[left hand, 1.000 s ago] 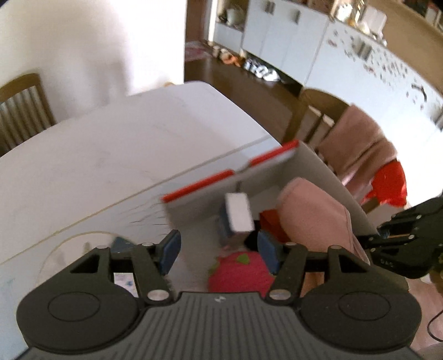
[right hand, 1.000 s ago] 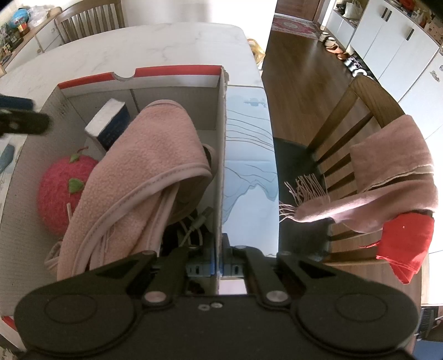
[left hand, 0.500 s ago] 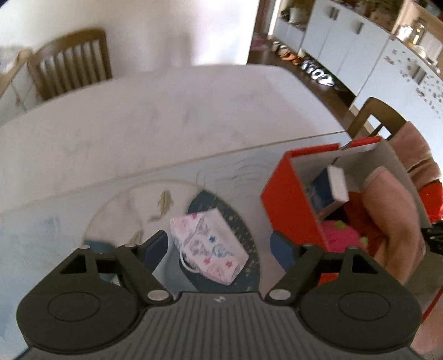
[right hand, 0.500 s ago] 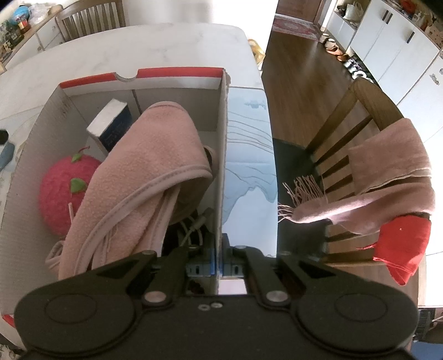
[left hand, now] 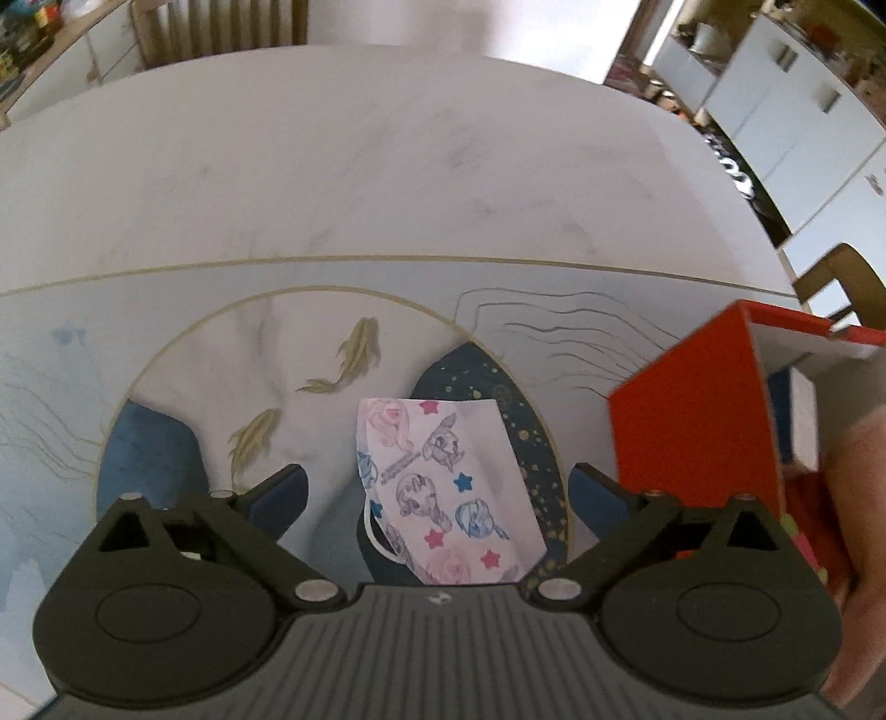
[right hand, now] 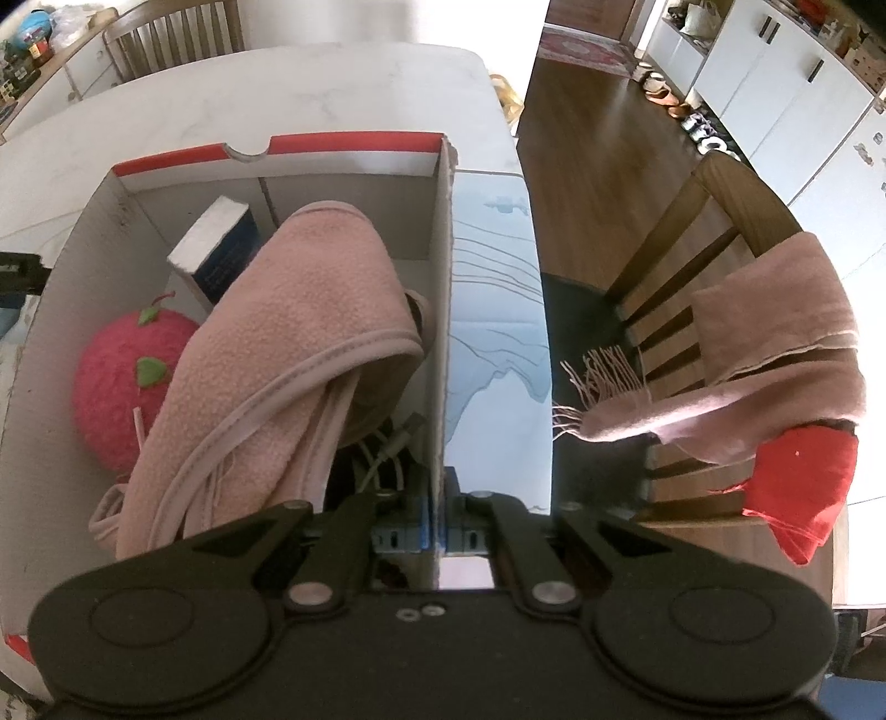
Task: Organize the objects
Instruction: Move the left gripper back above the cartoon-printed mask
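Note:
A white face mask (left hand: 443, 487) printed with ponies and stars lies flat on the table mat. My left gripper (left hand: 437, 493) hangs over it, its jaws opening wide, one finger on each side and neither pad touching it. The red cardboard box (left hand: 692, 421) stands just right of the mask. In the right wrist view my right gripper (right hand: 434, 534) is shut on the box's right wall (right hand: 440, 310). Inside the box lie a pink fleece cloth (right hand: 288, 354), a red plush strawberry (right hand: 119, 382), a dark blue book (right hand: 221, 249) and some white cables (right hand: 387, 448).
The mat (left hand: 277, 343) with painted fish covers the near part of the white marble table (left hand: 332, 166). A wooden chair (right hand: 692, 266) draped with a pink scarf (right hand: 775, 354) and a red cloth (right hand: 797, 487) stands right of the table. Another chair (right hand: 171, 33) stands at the far side.
My left gripper has swung away from over the box to above the face mask, come lower, and its jaws have spread wider. The right gripper has stayed on the box wall.

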### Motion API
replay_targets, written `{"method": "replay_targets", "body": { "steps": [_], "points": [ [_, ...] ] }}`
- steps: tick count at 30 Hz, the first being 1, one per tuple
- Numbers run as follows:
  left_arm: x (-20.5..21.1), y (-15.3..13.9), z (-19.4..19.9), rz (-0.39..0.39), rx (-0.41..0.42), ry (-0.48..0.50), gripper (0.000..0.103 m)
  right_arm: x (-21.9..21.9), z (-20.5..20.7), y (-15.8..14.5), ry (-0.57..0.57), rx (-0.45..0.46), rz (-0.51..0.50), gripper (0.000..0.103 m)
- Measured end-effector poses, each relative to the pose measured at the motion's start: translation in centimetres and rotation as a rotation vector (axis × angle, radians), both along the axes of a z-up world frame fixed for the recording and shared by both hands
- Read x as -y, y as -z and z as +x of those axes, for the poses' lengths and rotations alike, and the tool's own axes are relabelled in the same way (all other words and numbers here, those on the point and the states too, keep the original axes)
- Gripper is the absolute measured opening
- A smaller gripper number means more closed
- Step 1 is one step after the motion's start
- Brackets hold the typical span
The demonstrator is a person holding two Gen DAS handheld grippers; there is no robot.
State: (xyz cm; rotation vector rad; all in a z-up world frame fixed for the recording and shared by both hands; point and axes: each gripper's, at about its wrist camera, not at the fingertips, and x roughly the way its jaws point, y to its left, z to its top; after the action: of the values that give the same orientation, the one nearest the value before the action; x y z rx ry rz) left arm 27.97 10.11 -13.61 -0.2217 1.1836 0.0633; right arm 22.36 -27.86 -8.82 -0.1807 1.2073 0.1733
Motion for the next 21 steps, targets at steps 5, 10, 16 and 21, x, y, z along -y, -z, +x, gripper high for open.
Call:
{"method": "replay_targets", "body": {
  "steps": [5,10,16,21],
  "points": [
    [0.8,1.1,0.4,0.018,-0.018,0.002,0.101,0.1,0.0,0.0,0.004,-0.001,0.001,0.002],
    [1.7,1.8,0.6,0.047,-0.03,-0.002,0.101,0.1,0.0,0.0,0.004,-0.001,0.001,0.002],
    [1.8,2.3,0.7,0.061,-0.031,-0.025,0.1,0.1,0.0,0.0,0.003,-0.001,0.0,0.002],
    [1.9,1.9,0.0,0.067,-0.023,-0.031,0.094,0.2,0.0,0.1,0.003,-0.001,0.001,0.002]
  ]
}}
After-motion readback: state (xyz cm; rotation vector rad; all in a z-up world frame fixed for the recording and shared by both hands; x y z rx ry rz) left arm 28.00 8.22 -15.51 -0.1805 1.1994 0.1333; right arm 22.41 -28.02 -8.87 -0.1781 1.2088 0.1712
